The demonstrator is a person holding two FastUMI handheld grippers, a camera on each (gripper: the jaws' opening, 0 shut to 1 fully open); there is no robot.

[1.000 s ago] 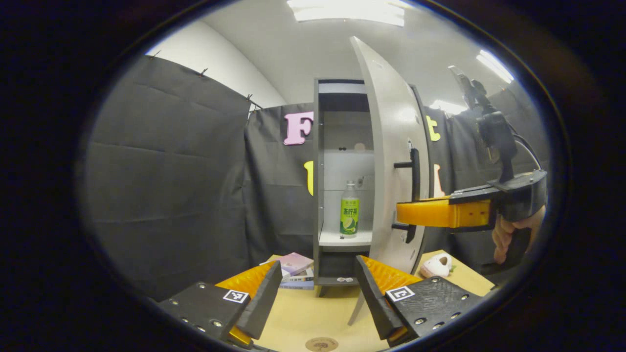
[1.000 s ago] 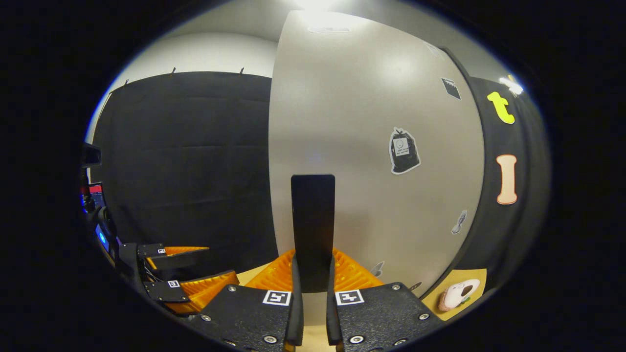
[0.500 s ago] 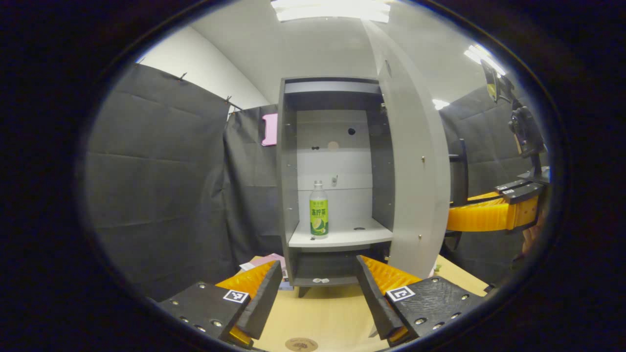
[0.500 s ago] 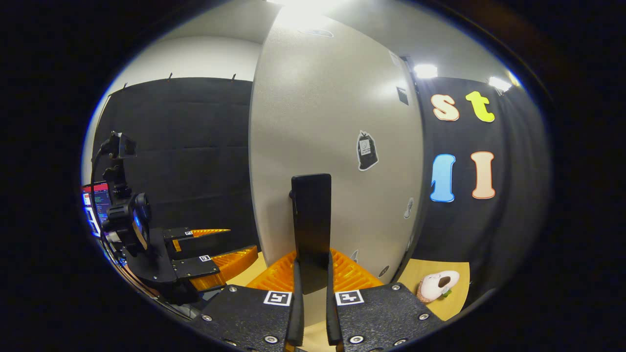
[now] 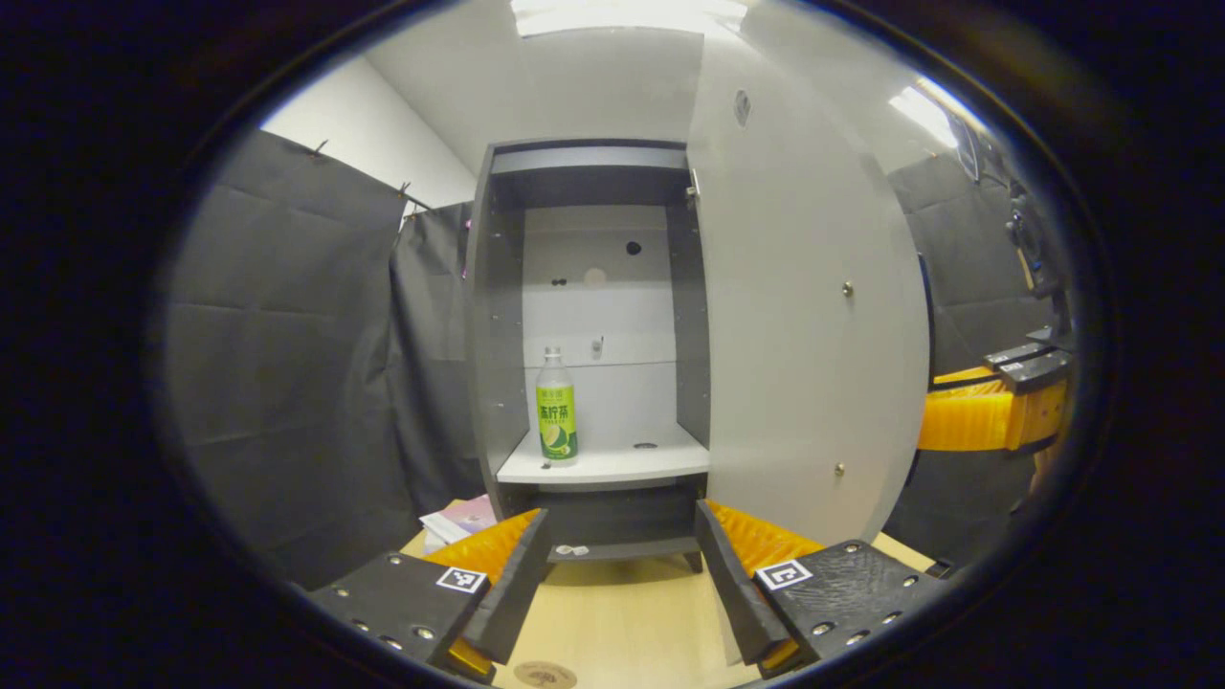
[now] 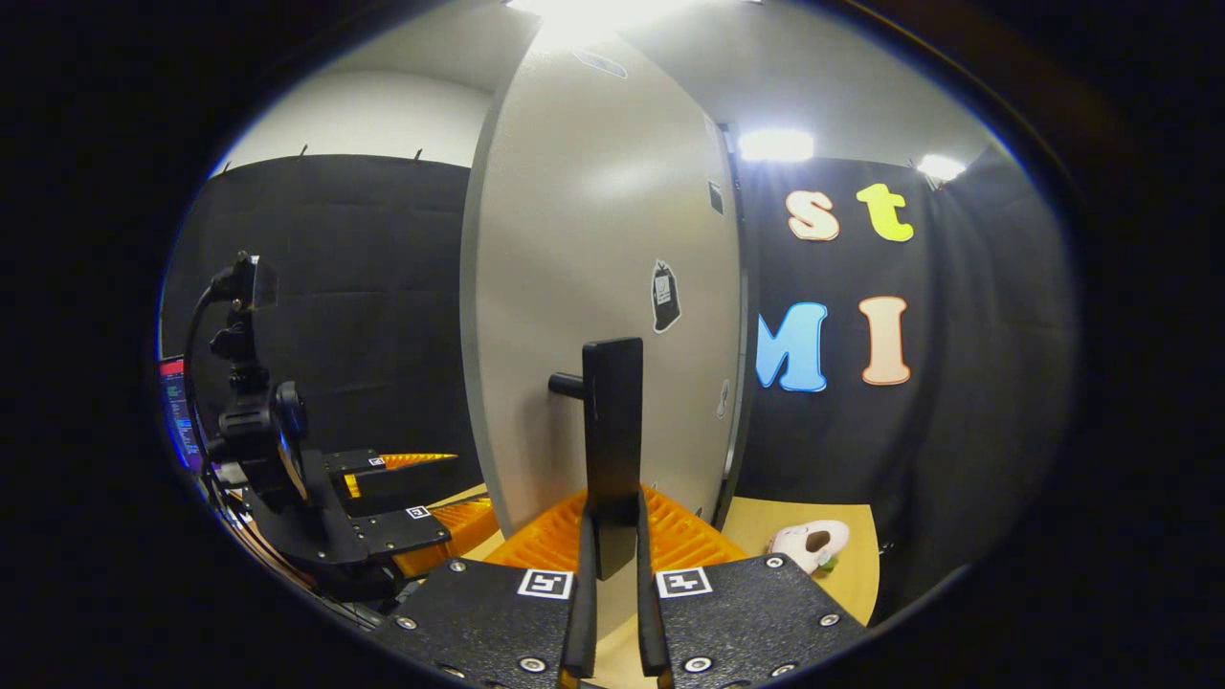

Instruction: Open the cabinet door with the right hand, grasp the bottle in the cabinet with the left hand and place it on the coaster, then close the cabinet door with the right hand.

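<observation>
A grey cabinet (image 5: 498, 287) stands on the wooden table with its door (image 5: 804, 316) swung wide open to the right. Inside, a green-labelled bottle (image 5: 556, 419) stands upright on the white shelf (image 5: 612, 464), towards its left side. My left gripper (image 5: 617, 560) is open in front of the cabinet, well short of the bottle. A round coaster (image 5: 544, 675) lies on the table below it. My right gripper (image 6: 610, 536) is shut on the door's black handle (image 6: 612, 421); it also appears as an orange gripper (image 5: 976, 416) behind the door edge.
Books (image 5: 459, 522) lie on the table left of the cabinet. A small white toy (image 6: 809, 545) sits on the table right of the door. The left gripper (image 6: 383, 507) and its mount appear at the left of the right gripper view.
The door has swung further open with my right gripper on its handle. The left gripper has come in front of the opening, and the bottle now sits left of centre.
</observation>
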